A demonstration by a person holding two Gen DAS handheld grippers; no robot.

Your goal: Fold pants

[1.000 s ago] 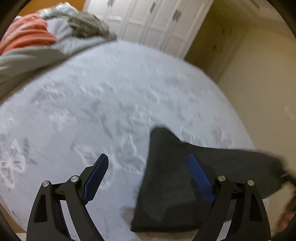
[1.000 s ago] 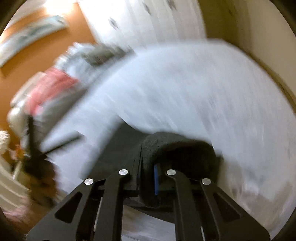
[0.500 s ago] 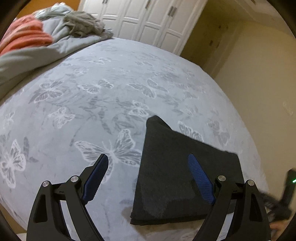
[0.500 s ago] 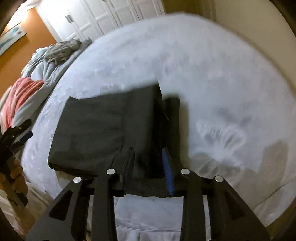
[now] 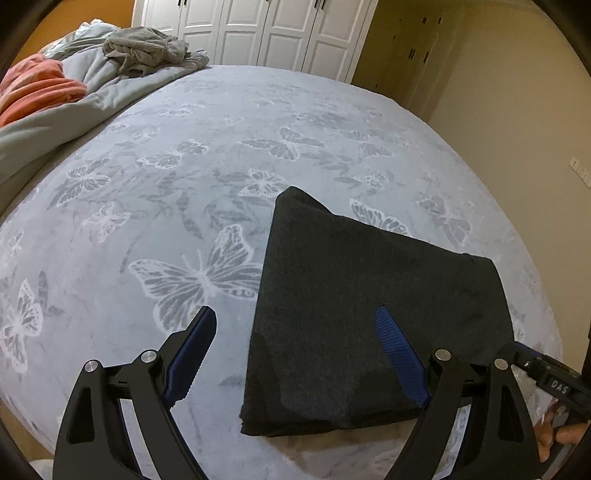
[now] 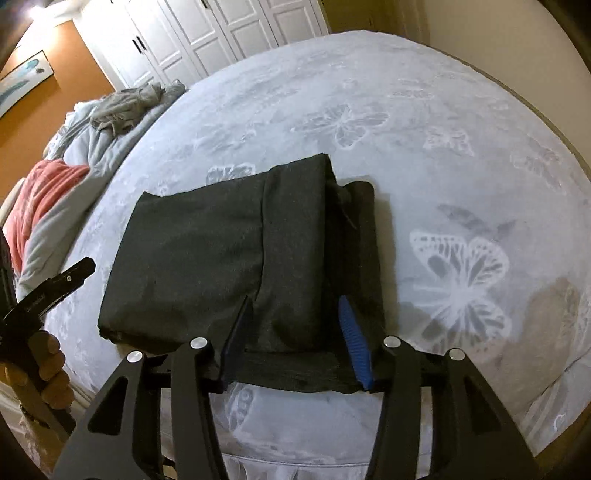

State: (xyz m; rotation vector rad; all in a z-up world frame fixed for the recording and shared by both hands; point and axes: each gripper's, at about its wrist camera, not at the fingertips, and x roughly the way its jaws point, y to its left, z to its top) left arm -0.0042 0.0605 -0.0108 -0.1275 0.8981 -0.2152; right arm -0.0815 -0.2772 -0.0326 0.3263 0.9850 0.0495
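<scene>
Your pants (image 5: 369,314), dark grey, lie folded into a flat block near the bed's (image 5: 258,129) front edge, on its pale butterfly-print cover. Your right view gives what the left one hides: the top layer stops short, a narrower folded strip pokes out on its right side, and the near hem sits between the jaws. Your right hand-held gripper (image 6: 295,332) is opening there, its blue pads astride the cloth and no longer pinching it. Your left hand-held gripper (image 5: 295,350) hangs spread wide over the pants' left edge, with nothing caught between the pads. The left view alone catches the other tool's body at lower right, lettered "DAS". At the head of the bed sit a rumpled grey blanket (image 5: 92,74), an orange one (image 5: 37,88) and a crumpled grey garment (image 5: 144,48). Beyond, white panelled wardrobe doors (image 5: 258,29); the right view adds an orange wall with a framed picture (image 6: 22,81).
</scene>
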